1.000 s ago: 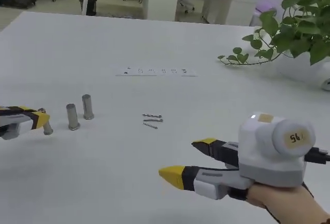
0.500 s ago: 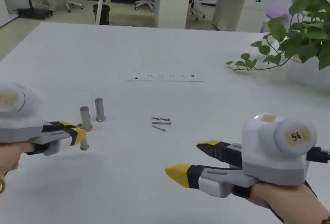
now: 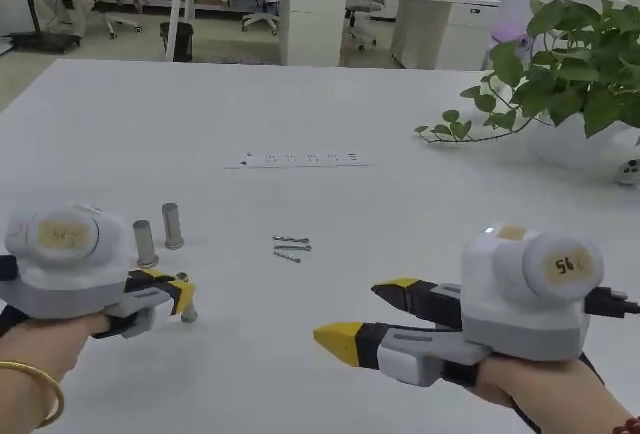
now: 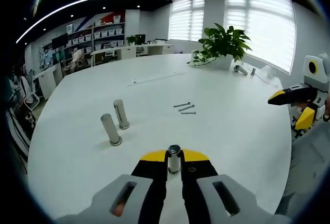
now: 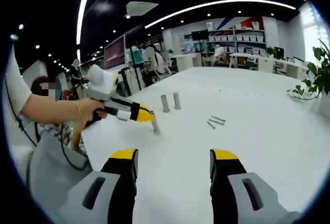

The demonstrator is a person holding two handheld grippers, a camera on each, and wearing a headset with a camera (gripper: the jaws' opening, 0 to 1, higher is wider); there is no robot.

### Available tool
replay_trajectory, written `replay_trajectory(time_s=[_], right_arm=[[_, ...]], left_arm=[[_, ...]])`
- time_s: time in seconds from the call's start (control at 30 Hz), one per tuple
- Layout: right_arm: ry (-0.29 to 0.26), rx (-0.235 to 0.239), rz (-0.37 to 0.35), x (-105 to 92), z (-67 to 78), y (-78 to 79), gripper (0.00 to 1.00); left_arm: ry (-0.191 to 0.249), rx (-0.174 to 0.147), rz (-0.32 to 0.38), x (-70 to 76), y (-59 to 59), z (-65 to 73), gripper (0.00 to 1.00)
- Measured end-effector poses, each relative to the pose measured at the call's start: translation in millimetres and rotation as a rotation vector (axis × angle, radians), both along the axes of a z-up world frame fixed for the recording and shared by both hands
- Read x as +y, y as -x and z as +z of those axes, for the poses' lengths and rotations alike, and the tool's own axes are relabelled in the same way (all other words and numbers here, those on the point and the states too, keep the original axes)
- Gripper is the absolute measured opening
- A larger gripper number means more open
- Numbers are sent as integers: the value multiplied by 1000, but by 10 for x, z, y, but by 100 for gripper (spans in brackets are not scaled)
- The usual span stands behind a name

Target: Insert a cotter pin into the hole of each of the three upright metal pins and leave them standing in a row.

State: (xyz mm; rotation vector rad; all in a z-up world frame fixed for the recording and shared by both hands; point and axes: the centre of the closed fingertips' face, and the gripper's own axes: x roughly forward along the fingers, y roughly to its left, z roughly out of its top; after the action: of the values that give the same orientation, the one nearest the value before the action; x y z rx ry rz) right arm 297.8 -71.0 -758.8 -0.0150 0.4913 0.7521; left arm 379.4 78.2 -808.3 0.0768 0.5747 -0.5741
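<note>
Left gripper view, at the work: my left hand-held gripper [image 4: 174, 163] is clamped on one upright metal pin [image 4: 174, 152], low over the table [image 4: 242, 131] or resting on it, I cannot tell which. Two more metal pins [image 4: 110, 129] stand close together just beyond, off to one side. Three cotter pins [image 4: 184, 108] lie loose farther out. My right hand-held gripper [image 5: 174, 158] hovers empty, jaws apart. Steadying the first pin looks like the step in hand. Next, I judge, the right must fetch a cotter pin, grip it squarely, and thread it through the held pin.
</note>
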Motion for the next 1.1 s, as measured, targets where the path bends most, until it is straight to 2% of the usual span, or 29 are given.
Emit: replay_trajectory(time_s=[0.07, 0.1, 0.13, 0.23, 0.37, 0.57, 0.7, 0.83, 1.0, 1.1], right_arm=[[-3, 0, -3, -6, -1, 12, 58], [-3, 0, -4, -10, -4, 19, 58], [-5, -1, -6, -11, -3, 25, 58], [-29, 6, -11, 12, 7, 31, 58], [-31, 2, -9, 34, 20, 35, 58], [-27, 5, -17, -6, -4, 56, 58], [-25, 12, -17, -15, -24, 73, 58], [-26, 15, -15, -8, -36, 79, 58], [-26, 15, -14, -2, -37, 74, 58], [-24, 14, -14, -5, -29, 68, 58]], left_arm=[[8, 6, 15, -22, 7, -20, 7], [10, -8, 16, -43, -4, -8, 7], [8, -10, 24, -60, -12, -11, 7], [23, -2, 26, -166, -2, 3, 7], [-6, -14, 29, -240, 7, 6, 7], [-14, -23, 45, -242, -1, 7, 7], [-3, -22, 71, -225, 0, 9, 7], [-27, -31, 61, -238, 17, -1, 7], [-55, -17, 51, -226, 37, -68, 8], [-56, -14, 42, -233, 72, -87, 14]])
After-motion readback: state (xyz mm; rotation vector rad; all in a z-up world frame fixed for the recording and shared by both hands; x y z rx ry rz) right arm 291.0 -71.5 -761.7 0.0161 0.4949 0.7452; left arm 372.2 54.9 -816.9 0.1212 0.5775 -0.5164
